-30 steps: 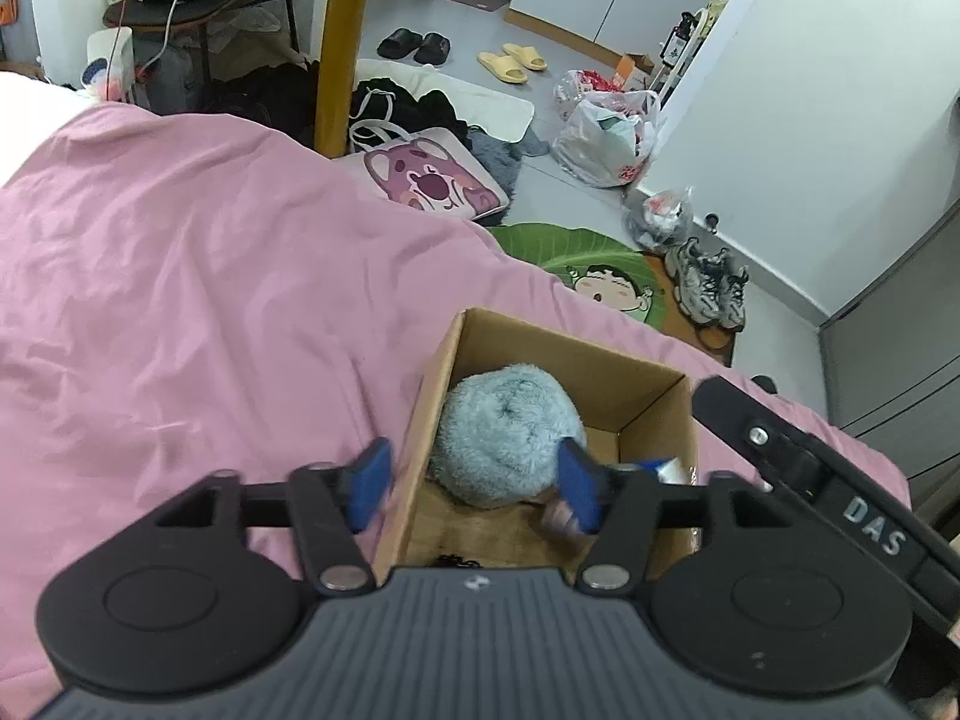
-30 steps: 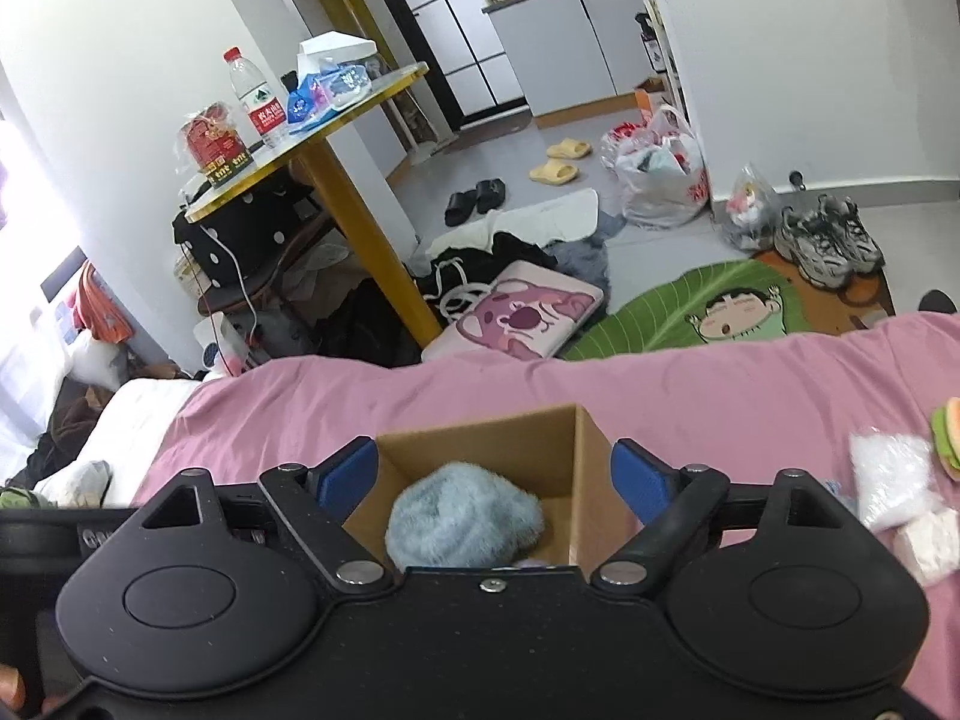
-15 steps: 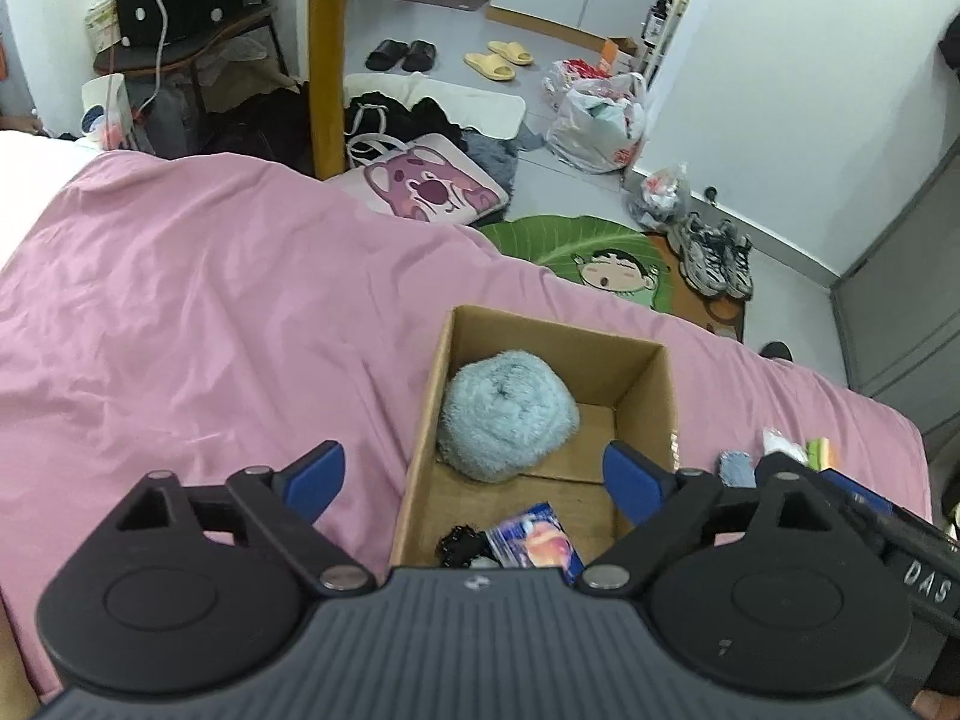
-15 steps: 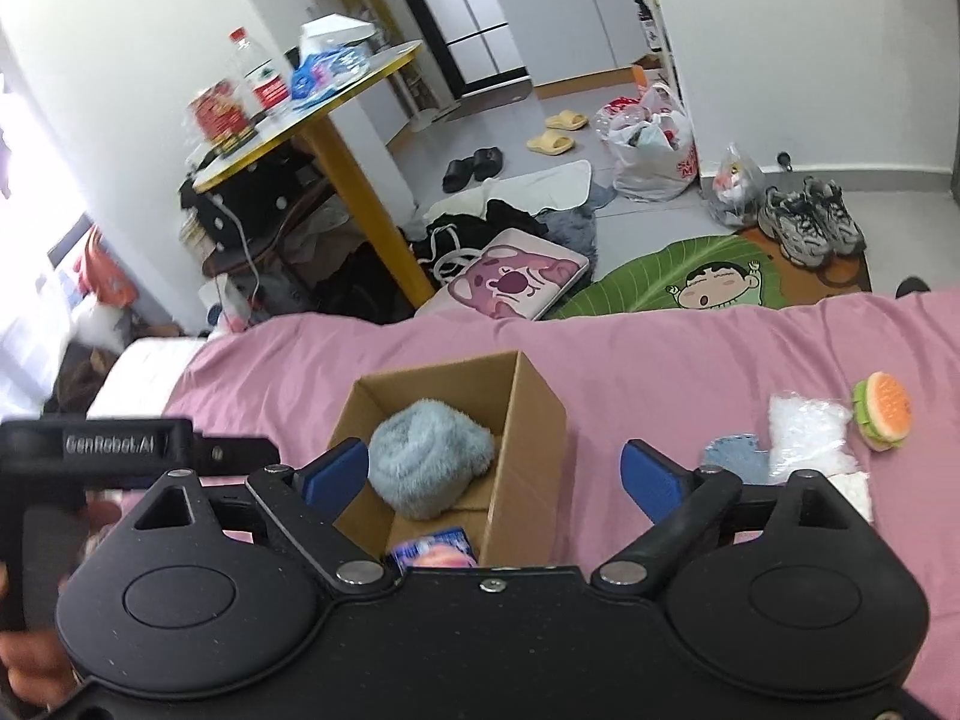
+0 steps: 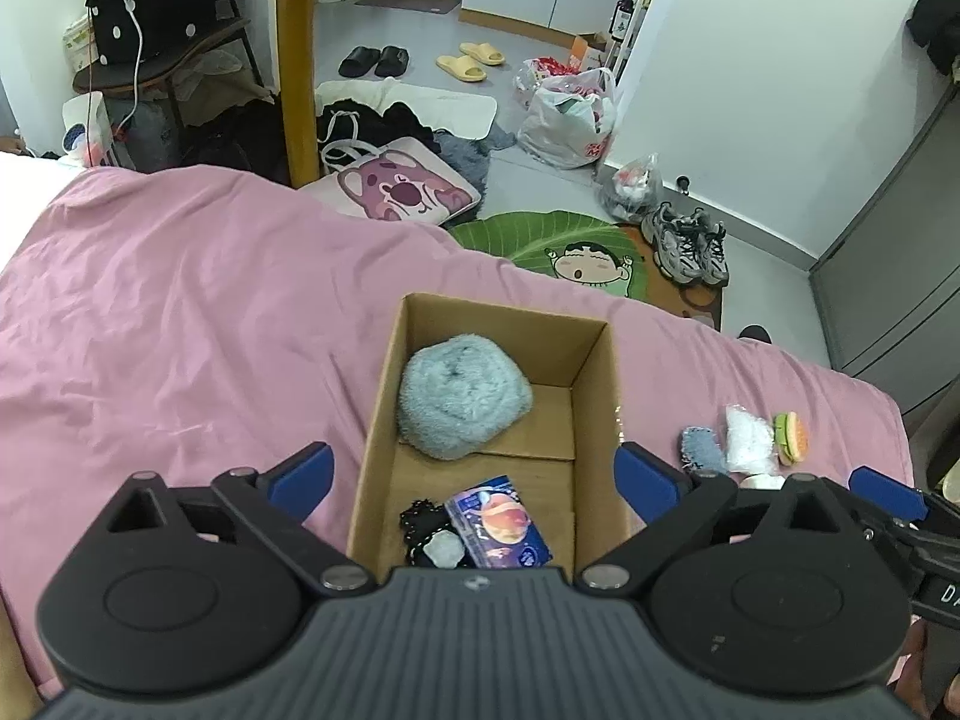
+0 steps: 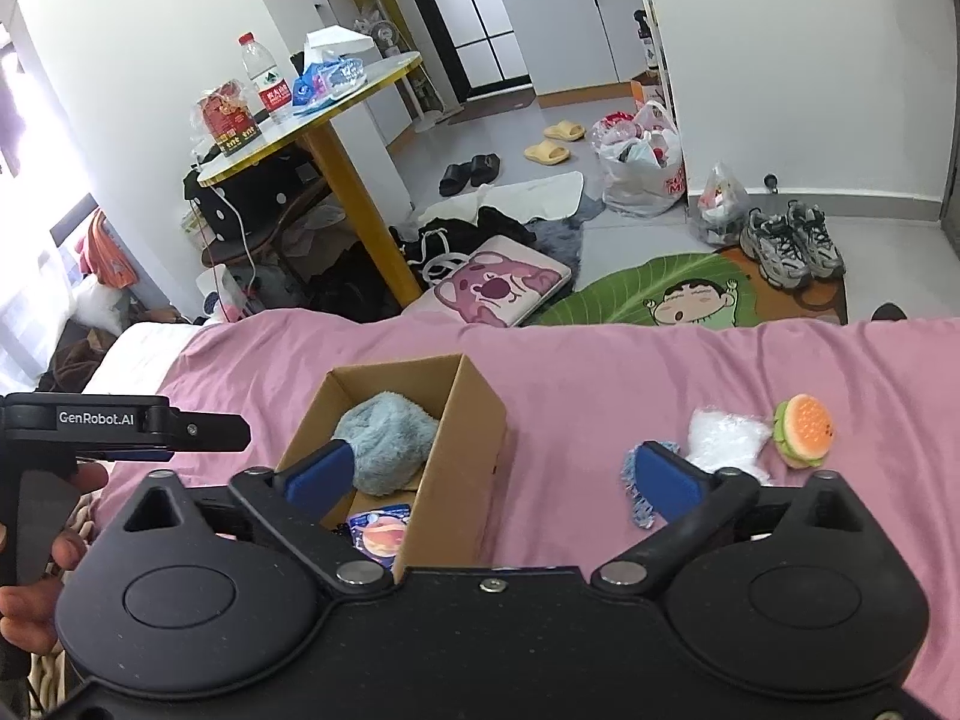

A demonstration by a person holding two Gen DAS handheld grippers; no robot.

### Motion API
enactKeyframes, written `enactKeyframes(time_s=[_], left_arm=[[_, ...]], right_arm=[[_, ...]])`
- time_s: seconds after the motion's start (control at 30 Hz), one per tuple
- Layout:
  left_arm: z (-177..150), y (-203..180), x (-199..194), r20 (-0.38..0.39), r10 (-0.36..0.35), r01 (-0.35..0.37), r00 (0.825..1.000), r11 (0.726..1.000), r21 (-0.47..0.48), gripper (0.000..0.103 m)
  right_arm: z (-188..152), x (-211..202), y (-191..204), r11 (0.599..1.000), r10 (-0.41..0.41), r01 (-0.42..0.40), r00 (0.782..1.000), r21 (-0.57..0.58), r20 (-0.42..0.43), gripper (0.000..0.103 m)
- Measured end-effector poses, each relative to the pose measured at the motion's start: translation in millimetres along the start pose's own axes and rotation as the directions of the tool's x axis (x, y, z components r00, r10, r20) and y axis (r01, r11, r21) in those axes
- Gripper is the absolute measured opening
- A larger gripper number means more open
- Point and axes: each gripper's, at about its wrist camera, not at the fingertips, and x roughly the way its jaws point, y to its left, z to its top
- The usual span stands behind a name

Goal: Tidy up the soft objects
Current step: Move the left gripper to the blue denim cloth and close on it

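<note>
A cardboard box (image 5: pixel 594 396) (image 6: pixel 462 468) stands on the pink bed cover. In it lie a fluffy blue-grey ball (image 5: pixel 462 399) (image 6: pixel 384 441), a small printed packet (image 5: pixel 498 522) (image 6: pixel 379 531) and a black beaded item (image 5: pixel 423 525). To its right on the cover lie a blue fuzzy patch (image 5: pixel 699 447) (image 6: pixel 636 495), a white fluffy piece (image 5: pixel 747 438) (image 6: pixel 723 435) and a burger toy (image 5: pixel 792 438) (image 6: pixel 804 431). My left gripper (image 5: pixel 474 477) is open and empty above the box's near end. My right gripper (image 6: pixel 489 471) is open and empty over the box's right wall.
The pink cover (image 5: pixel 180 330) spreads wide to the left of the box. Past the bed's far edge the floor holds a bear cushion (image 5: pixel 396 195), a green cartoon mat (image 5: pixel 576 252), shoes (image 5: pixel 690 243) and bags. A yellow-legged table (image 6: pixel 336 180) stands behind.
My left gripper opened and let the printed packet drop into the box, then drew back and up. My right gripper also pulled back and shifted right, bringing the loose items into view.
</note>
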Motion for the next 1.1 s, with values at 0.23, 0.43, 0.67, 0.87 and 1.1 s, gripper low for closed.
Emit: enactKeyframes(time_s=[0.23, 0.43, 0.67, 0.87, 1.1], left_arm=[[-2.3, -18.7, -13.0, 0.035, 0.039, -0.039, 0.999, 0.999, 0.018, 0.099], [-9.0, -42.2, -18.5, 0.055, 0.043, -0.046, 0.998, 0.998, 0.049, 0.099], [-18.3, -74.2, -9.6, 0.052, 0.046, -0.05, 0.998, 0.995, 0.082, 0.099], [-24.3, -103.4, -2.0, 0.085, 0.039, -0.05, 0.996, 0.991, 0.125, 0.099], [-31.0, -127.4, 20.2, 0.081, 0.05, -0.06, 0.995, 0.989, 0.138, 0.096]], right_arm=[[2.6, -11.4, -20.2, 1.0, 0.016, -0.016, 1.0, -0.014, 0.007, 0.103], [0.0, -19.4, -51.2, 0.999, -0.013, 0.012, 1.0, 0.035, 0.016, 0.103], [-10.5, -18.6, -92.0, 0.988, -0.061, 0.053, 0.997, 0.142, 0.052, 0.103], [-19.6, -8.8, -129.6, 0.958, -0.082, 0.069, 0.996, 0.28, 0.033, 0.103], [-29.5, 2.8, -146.2, 0.936, -0.059, 0.063, 0.998, 0.347, -0.022, 0.101]])
